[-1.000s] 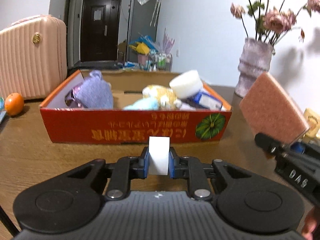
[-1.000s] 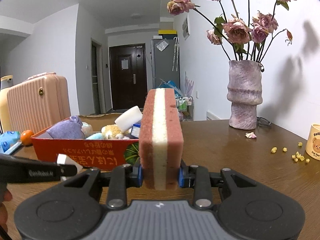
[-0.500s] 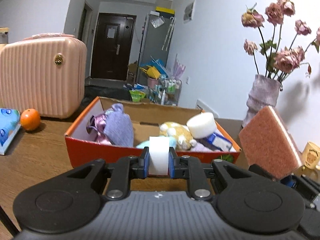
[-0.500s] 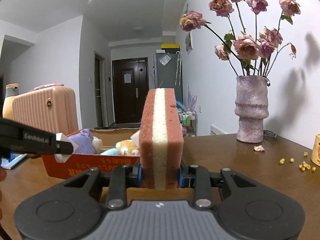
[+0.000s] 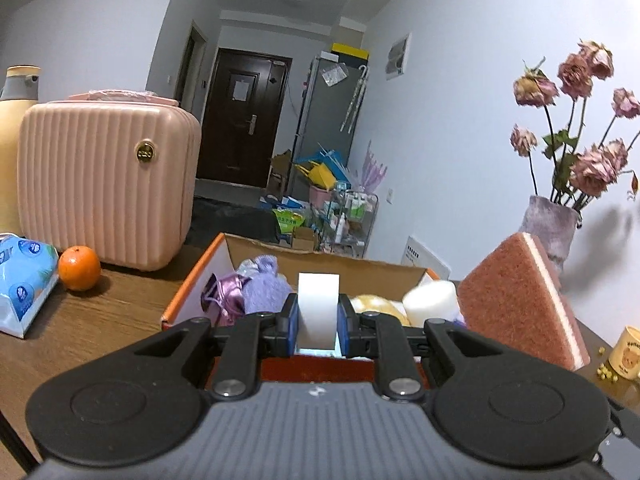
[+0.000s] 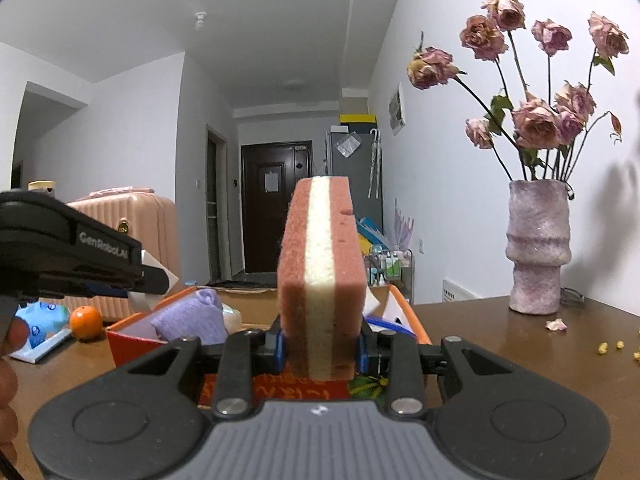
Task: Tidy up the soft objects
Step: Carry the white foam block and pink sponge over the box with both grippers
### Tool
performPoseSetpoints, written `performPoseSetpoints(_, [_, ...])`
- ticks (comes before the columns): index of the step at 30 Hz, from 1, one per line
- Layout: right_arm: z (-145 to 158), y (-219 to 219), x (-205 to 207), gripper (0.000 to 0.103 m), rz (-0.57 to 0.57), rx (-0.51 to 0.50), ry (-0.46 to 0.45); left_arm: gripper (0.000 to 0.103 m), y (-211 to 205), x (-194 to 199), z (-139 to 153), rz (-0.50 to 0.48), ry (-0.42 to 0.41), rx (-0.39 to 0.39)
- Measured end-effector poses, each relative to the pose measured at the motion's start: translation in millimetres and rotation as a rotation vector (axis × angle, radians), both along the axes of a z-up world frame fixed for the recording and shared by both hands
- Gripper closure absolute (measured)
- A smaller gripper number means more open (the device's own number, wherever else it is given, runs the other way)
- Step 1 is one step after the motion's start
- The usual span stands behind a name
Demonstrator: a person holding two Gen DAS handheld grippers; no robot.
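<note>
My left gripper (image 5: 318, 322) is shut on a small white foam block (image 5: 318, 308), held above the near wall of the orange cardboard box (image 5: 188, 292). Inside the box lie a purple knitted pouch (image 5: 264, 286), a yellow plush (image 5: 374, 306) and a white round sponge (image 5: 430, 302). My right gripper (image 6: 322, 350) is shut on a pink sponge with a cream middle layer (image 6: 322, 280), standing on edge just short of the box (image 6: 132, 338). That sponge (image 5: 520, 300) shows at the right in the left wrist view. The left gripper (image 6: 160, 276) reaches in from the left.
A pink suitcase (image 5: 104, 180), an orange (image 5: 79, 268) and a blue tissue pack (image 5: 24, 280) sit left of the box on the wooden table (image 5: 80, 332). A vase of dried roses (image 6: 538, 246) stands at the right; a cream mug (image 5: 628, 354) and scattered crumbs (image 6: 610, 346) lie nearby.
Both grippers have risen and come closer to the box, each keeping its hold. The left wrist view now looks over the box's near wall into it.
</note>
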State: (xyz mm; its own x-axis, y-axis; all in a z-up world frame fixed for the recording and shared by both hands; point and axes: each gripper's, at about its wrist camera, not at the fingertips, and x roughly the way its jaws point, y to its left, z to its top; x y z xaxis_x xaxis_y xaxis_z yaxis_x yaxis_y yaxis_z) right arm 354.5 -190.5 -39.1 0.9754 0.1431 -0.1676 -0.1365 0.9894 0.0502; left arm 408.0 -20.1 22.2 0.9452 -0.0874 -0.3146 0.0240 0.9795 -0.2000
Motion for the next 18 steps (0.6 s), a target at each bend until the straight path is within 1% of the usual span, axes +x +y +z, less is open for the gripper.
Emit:
performPoseSetpoints(8, [0.2,19.1,21.1,0.073,0.02,0.006,-0.008,0.084,8.7,21.8,1.0,0.016,-0.007,-0.003])
performPoseSetpoints(18, [-4.0,32.6,56.1,0.073,0.024,0.007,-0.001,0.084,11.5,55.8,1.3,0.025,-0.027,0.008])
